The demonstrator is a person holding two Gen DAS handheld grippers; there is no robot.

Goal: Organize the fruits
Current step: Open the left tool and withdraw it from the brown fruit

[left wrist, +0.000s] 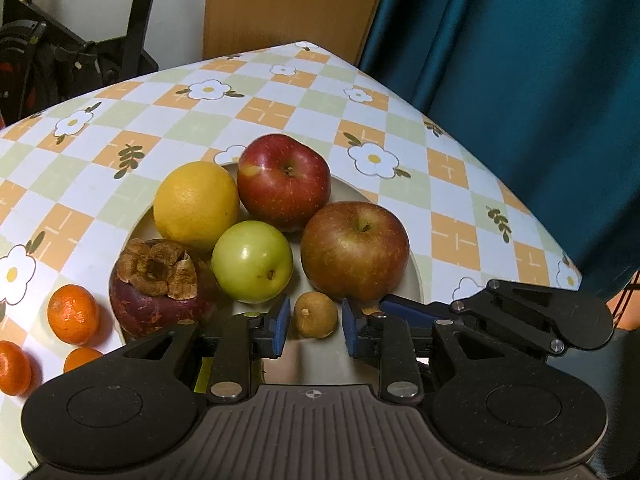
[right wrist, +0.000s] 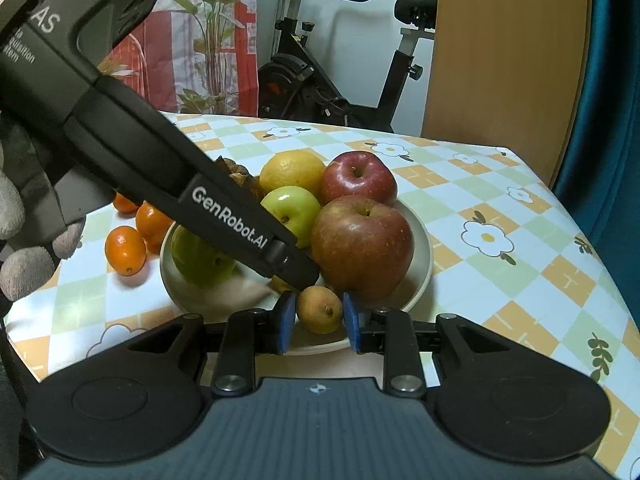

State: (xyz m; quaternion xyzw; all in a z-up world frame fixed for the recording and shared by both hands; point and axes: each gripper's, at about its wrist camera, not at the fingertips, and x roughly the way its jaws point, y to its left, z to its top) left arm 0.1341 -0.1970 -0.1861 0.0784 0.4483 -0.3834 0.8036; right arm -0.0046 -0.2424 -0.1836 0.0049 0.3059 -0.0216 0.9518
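A white plate (left wrist: 414,268) holds a yellow orange (left wrist: 196,204), two red apples (left wrist: 284,180) (left wrist: 354,250), a green apple (left wrist: 252,262), a mangosteen (left wrist: 160,288) and a small brown longan (left wrist: 315,315). My left gripper (left wrist: 315,326) is open, its blue pads either side of the longan with gaps. In the right wrist view my right gripper (right wrist: 319,322) is open around the same longan (right wrist: 320,309) at the plate's (right wrist: 420,280) near rim. The left gripper's body (right wrist: 224,216) crosses over the plate there, above a second green apple (right wrist: 200,260).
Several small tangerines (left wrist: 73,314) (right wrist: 125,250) lie on the checked flower tablecloth (left wrist: 280,112) left of the plate. A teal curtain (left wrist: 520,80) hangs by the table's right edge. An exercise bike (right wrist: 320,80) and a wooden panel (right wrist: 508,48) stand behind.
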